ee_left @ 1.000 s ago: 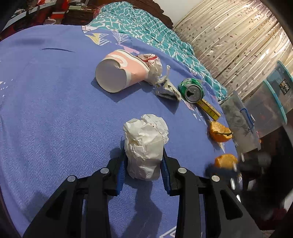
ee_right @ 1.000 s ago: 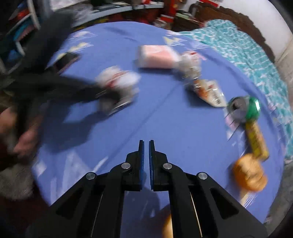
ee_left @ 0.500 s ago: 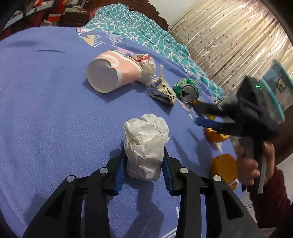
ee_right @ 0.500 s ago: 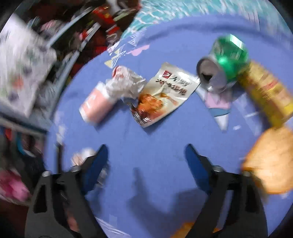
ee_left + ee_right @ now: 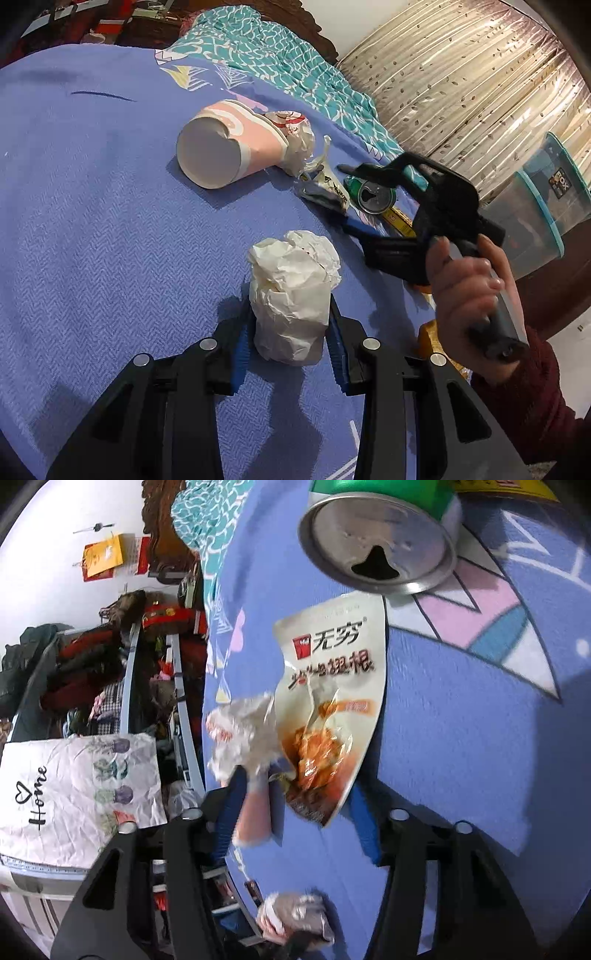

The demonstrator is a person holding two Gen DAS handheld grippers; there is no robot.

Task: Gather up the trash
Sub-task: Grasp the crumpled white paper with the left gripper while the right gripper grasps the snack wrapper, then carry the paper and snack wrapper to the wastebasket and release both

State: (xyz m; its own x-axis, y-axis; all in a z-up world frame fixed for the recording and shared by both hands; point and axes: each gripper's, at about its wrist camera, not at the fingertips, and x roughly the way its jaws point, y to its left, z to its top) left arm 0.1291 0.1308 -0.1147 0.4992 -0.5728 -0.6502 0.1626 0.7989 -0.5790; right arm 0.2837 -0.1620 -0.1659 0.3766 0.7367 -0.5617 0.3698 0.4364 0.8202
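Left tongs (image 5: pixel 291 332): unmoved, clamped on crumpled paper (image 5: pixel 293 291).
Right tongs (image 5: pixel 295 812): rolled sideways, lowered; just narrowing around snack wrapper (image 5: pixel 328 709), pads seemingly not pressing.

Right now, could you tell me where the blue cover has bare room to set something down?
Bare cover lies left of the paper cup and the crumpled paper. It is crowded on the right, where the snack wrapper, green can and right gripper sit.

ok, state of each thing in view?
Paper wad: crumpled, gripped in left gripper.
Cup: tipped on its side.
Can: on its side, opened.
Snack pouch: torn open, flat, between right gripper jaws, which have just been closing; not pinched yet.
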